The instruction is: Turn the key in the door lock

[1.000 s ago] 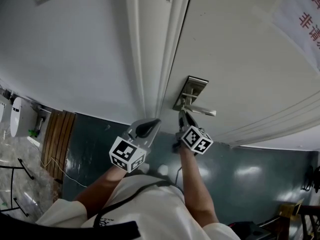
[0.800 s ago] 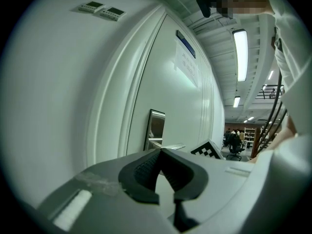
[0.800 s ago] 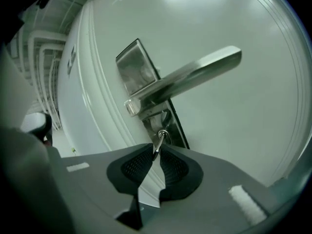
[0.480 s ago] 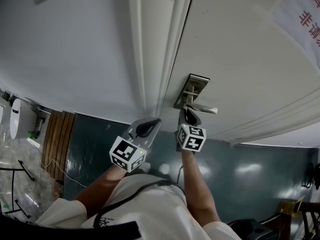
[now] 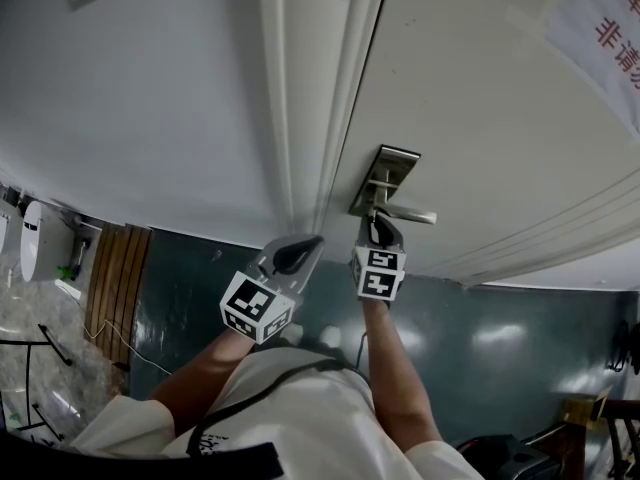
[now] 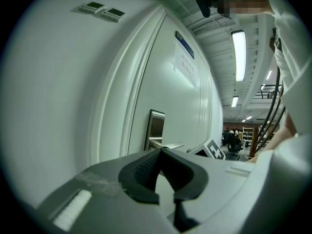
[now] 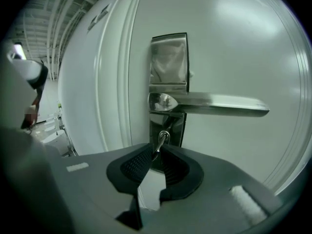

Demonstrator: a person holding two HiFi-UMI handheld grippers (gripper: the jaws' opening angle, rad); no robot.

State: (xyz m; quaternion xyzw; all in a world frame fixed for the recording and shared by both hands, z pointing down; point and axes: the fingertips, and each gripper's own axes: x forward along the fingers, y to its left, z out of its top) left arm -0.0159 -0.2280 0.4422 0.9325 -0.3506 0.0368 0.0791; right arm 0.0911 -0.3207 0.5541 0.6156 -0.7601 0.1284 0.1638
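Note:
A steel lock plate (image 7: 168, 62) with a lever handle (image 7: 214, 104) sits on the white door (image 5: 470, 98). Below the handle a small metal key (image 7: 161, 139) sticks out of the lock, its head tilted. My right gripper (image 7: 157, 149) is at the lock with the key's head pinched between its pad tips; the jaws have just been opening slightly with the key still between them. In the head view the right gripper (image 5: 378, 226) reaches up under the handle (image 5: 405, 214). My left gripper (image 5: 300, 251) hangs beside the door frame, shut, with nothing in it.
The door frame's mouldings (image 5: 300, 118) run just left of the lock. A paper notice with red print (image 5: 600, 28) hangs on the door at the upper right. A slatted wooden panel (image 5: 115, 278) lies on the dark floor (image 5: 480, 338) at the left.
The right gripper has rolled about its own axis at the lock, its marker cube turning to face the camera. The left gripper has stayed where it was.

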